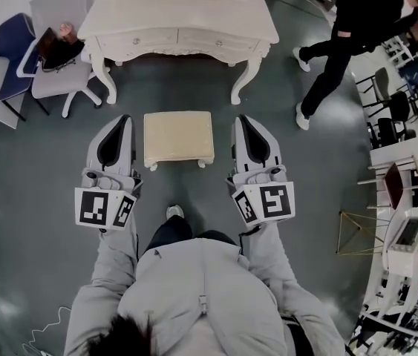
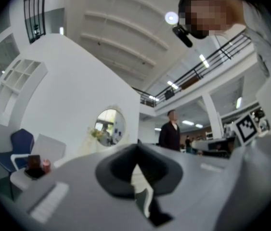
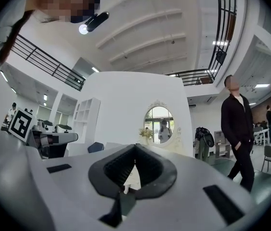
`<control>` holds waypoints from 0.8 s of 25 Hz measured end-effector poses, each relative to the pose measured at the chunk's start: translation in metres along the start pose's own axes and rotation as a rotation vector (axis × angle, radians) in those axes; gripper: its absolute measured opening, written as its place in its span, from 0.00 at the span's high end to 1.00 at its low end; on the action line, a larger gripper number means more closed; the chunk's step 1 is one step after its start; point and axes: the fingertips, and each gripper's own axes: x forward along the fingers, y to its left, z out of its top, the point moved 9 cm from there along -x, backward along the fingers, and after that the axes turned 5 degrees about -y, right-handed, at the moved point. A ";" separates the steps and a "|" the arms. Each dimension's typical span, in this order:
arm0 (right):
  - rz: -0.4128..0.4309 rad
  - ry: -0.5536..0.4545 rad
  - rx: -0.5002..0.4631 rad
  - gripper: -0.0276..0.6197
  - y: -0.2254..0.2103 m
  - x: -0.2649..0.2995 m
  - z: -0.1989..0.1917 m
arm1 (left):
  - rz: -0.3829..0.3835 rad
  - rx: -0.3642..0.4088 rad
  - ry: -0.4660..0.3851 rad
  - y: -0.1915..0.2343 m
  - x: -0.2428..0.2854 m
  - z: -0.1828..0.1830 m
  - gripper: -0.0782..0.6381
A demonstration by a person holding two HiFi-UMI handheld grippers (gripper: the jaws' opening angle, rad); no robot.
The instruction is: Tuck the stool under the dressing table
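**Head view.** The cream stool (image 1: 178, 137) stands in the open on the grey floor (image 1: 38, 184), short of the dressing table (image 1: 179, 30). A strip of bare floor lies between the stool and the table's legs, so the stool is not under it. The left gripper (image 1: 124, 119) sits just beside the stool's left edge and the right gripper (image 1: 243, 119) just beside its right edge. Contact with either side is not clear from above. Beyond the stool to the left are a grey office chair (image 1: 60, 76) and a blue chair (image 1: 12, 47). Beyond it to the right, a person in black (image 1: 350, 39) is mid-stride.

**Left gripper view.** The jaws are clenched tip to tip, with nothing gripped between them. A pale sliver shows low in the opening behind the tips. It is possibly the stool's side, but too blurred to be sure. Far past the stool, an oval mirror (image 2: 109, 126) hangs against a white wall.

**Right gripper view.** The jaws are likewise clamped together and empty. The oval mirror is straight ahead, past the stool. The person in black is off to the stool's right.
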 end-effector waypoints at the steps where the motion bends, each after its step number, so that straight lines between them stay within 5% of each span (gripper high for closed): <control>1: -0.004 0.008 0.004 0.95 0.000 0.002 -0.003 | 0.000 -0.005 0.006 0.003 0.001 -0.003 0.88; 20: -0.010 0.292 0.092 0.95 -0.002 0.011 -0.113 | 0.071 -0.108 0.231 0.031 -0.021 -0.111 0.88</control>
